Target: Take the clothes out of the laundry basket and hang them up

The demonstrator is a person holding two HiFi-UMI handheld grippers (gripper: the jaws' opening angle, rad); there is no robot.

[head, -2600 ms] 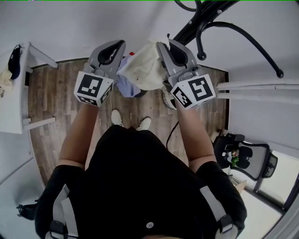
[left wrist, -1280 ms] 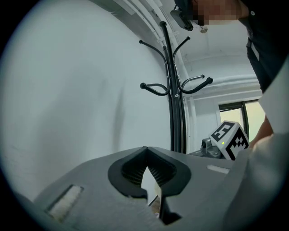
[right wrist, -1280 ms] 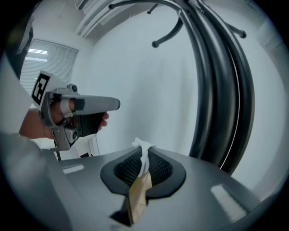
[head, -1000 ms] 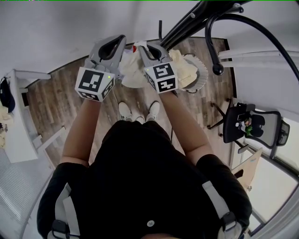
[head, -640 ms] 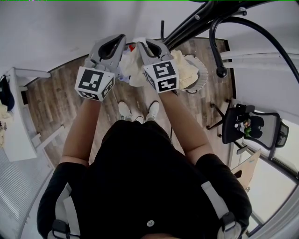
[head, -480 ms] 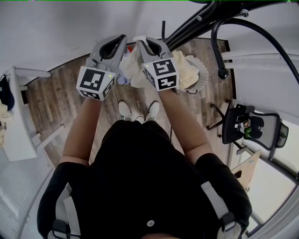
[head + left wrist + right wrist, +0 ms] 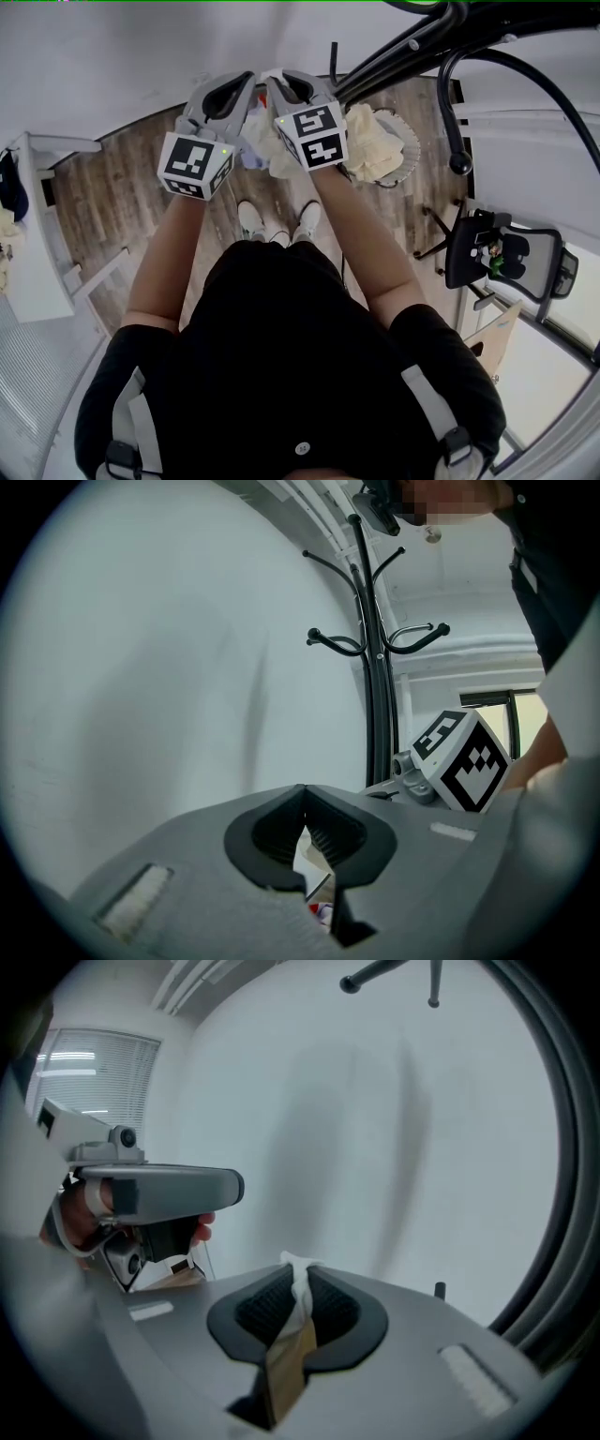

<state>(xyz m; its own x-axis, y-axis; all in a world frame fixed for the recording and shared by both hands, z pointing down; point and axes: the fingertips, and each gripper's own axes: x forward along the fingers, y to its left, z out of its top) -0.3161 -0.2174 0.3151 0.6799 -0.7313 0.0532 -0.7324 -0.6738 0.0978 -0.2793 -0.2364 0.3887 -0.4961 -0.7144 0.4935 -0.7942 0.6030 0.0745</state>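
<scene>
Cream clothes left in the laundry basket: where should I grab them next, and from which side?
Probably the raised fold atop the cream clothes, coming down from above. They lie heaped in the laundry basket, whose rim would block a sideways approach. The right gripper is shut on a cream garment; hang that first.

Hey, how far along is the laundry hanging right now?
Nothing hangs on the coat rack hooks in view. In hand: a cream garment clamped in the right gripper, the left gripper shut beside it. Left: hang it, then empty the cream clothes from the laundry basket.
</scene>
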